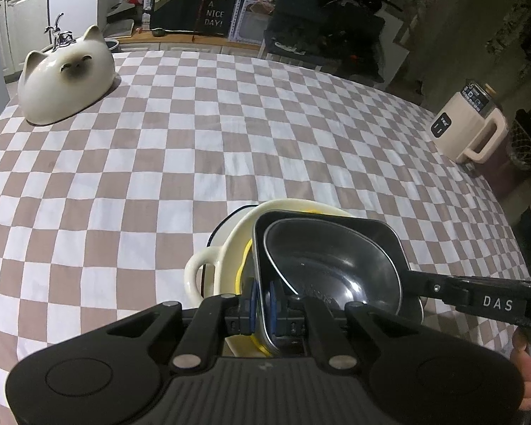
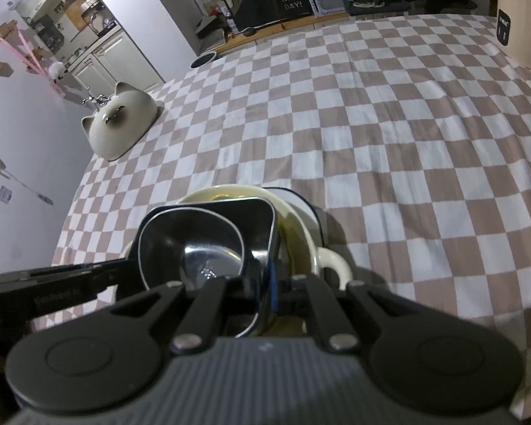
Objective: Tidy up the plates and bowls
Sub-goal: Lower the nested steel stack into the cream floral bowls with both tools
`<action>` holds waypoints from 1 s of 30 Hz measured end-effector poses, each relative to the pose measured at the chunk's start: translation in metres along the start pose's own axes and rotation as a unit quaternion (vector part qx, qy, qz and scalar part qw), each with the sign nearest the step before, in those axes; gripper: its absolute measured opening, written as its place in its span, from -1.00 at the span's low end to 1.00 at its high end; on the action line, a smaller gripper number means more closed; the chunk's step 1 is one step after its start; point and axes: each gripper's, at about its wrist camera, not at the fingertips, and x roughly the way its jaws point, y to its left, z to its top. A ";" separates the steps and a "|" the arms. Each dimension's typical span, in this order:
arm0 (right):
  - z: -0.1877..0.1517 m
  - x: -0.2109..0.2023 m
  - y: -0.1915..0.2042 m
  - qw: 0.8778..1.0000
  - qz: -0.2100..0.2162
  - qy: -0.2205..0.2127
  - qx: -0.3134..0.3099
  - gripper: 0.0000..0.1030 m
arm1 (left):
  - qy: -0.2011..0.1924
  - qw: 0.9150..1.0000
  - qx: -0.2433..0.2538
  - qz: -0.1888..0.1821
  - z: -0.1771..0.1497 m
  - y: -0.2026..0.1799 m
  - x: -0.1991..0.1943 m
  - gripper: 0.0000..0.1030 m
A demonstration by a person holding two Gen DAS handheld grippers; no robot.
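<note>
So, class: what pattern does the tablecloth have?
Tan-and-white checks on the tablecloth, clearest in the left wrist view.

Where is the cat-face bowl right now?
The cat-face bowl lies upside down at the far left corner of the checkered tablecloth in both wrist views, well apart from the stacked dishes both grippers hold.

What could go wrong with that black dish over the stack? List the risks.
1. Each hand-held gripper, left and right, pinches only the thin rim of the black dish; it could slip or tilt out.
2. Lowered unevenly, the dish may knock the cream handled bowl beneath and shift the stack.
3. The upside-down cat bowl sits near the checkered tablecloth's edge; a tug on the cloth might drop it.
</note>
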 end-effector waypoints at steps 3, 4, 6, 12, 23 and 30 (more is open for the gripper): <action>0.001 0.001 -0.002 1.000 0.001 0.015 0.008 -0.83 | 0.002 1.000 0.001 -0.003 0.000 0.000 -0.001 -0.86; 0.002 0.002 -0.003 1.000 0.003 0.026 0.016 -0.80 | 0.003 1.000 0.001 -0.004 0.000 0.000 -0.001 -0.86; 0.000 0.001 -0.003 0.999 0.010 0.045 0.029 -0.73 | 0.005 1.000 -0.002 -0.007 0.000 0.001 -0.003 -0.86; -0.005 -0.003 0.003 0.999 0.003 0.046 0.002 -0.71 | 0.011 1.000 -0.005 -0.014 -0.002 0.003 -0.005 -0.86; -0.004 -0.001 -0.001 0.999 -0.002 0.040 -0.003 -0.75 | 0.012 1.000 -0.004 -0.020 -0.003 0.003 -0.006 -0.78; -0.002 -0.004 0.000 0.999 -0.006 0.033 -0.014 -0.69 | 0.013 0.999 0.008 -0.029 -0.005 0.000 -0.012 -0.54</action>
